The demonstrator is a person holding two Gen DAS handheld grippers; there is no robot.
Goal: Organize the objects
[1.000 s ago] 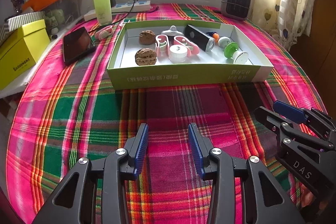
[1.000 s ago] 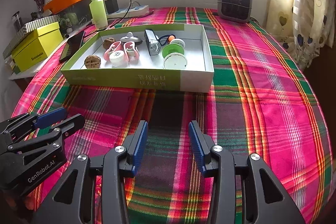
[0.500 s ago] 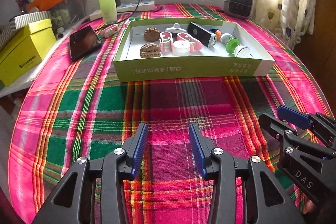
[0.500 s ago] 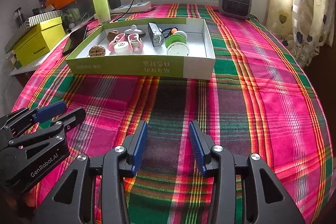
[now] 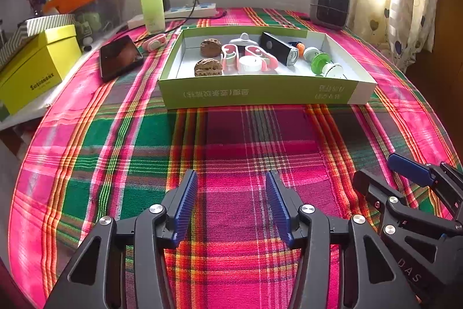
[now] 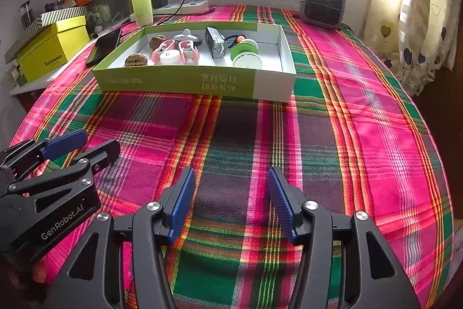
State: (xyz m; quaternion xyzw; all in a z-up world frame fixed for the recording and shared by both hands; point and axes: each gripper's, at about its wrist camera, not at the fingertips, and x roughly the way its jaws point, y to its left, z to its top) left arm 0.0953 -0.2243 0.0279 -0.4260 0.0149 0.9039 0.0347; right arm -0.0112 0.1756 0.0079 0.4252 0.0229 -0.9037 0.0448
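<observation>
Domestic room: table under a plaid tablecloth (image 5: 121, 141), heart-print curtain (image 6: 419, 28) at the window, small heater (image 6: 322, 3), power strip (image 5: 188, 11), lotion bottle (image 5: 152, 2).

Near desk (image 5: 237, 141): bare cloth is seen between both grippers and the box (image 5: 260, 91).
Box: opened upward, walled on all sides.
Left flank: blocked by phone (image 5: 120, 57) and bottle (image 5: 152, 2).
Far right: heater (image 6: 322, 3).

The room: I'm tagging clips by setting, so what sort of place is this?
Probably a lived-in home room: a plaid cloth covers the table under a window, with heart-print curtains and a small heater nearby.
</observation>
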